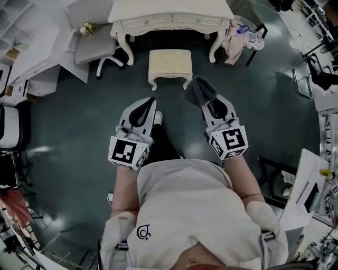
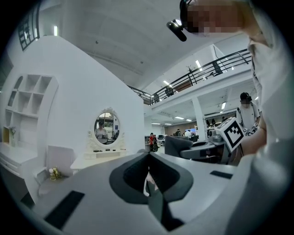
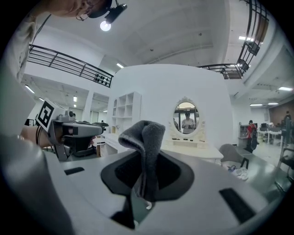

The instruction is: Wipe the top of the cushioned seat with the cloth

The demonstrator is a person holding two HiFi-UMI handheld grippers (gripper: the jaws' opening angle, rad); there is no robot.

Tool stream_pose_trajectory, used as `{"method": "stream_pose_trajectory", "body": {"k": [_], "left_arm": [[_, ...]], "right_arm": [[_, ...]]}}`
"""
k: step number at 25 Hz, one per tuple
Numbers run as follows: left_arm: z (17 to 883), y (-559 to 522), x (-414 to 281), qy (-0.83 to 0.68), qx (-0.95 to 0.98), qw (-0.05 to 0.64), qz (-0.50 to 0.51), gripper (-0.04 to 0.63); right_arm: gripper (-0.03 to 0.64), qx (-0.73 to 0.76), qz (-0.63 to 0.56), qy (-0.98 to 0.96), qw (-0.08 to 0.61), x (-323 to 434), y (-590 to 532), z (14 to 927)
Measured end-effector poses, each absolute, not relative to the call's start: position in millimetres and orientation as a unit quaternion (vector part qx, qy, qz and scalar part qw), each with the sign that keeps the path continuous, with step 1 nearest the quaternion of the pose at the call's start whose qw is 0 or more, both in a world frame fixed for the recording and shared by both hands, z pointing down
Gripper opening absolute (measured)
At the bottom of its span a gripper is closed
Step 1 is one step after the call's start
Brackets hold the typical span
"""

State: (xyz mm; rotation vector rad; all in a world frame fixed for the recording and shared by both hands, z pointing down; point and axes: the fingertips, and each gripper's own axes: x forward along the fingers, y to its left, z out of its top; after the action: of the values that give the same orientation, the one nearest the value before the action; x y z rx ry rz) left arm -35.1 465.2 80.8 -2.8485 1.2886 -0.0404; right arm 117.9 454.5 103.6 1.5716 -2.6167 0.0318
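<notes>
Approach stage. Grips grey cloth [image 1: 199,90] tight in right gripper [image 1: 207,103], with left gripper [image 1: 148,106] closed and empty. Stands well short of cushioned stool [image 1: 170,61], far ahead before dressing table [image 1: 171,9]. Needs cloth carried forward, down onto seat top.

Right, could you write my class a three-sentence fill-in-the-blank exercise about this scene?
1. The right gripper is shut on a grey ____.
2. The left gripper is shut and holds ____.
3. The cushioned seat stands on the ____, ahead of both grippers.
Missing words: cloth; nothing; floor.
</notes>
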Motion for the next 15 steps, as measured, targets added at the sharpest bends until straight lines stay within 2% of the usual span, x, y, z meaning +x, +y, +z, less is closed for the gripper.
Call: {"method": "stream_pose_trajectory", "body": {"k": [6,15], "left_arm": [[93.5,392.6,-53.4,0.402,-0.915,0.003,-0.026,0.012],[88.6,219.7,-104.4,0.38,-0.925,-0.018,-0.013,0.012]], "right_arm": [[0.077,0.522,0.022,-0.851,0.055,100.5,380.7,116.3],[0.077,0.547,0.045,-0.832,0.079,56.9,220.9,122.1]]}}
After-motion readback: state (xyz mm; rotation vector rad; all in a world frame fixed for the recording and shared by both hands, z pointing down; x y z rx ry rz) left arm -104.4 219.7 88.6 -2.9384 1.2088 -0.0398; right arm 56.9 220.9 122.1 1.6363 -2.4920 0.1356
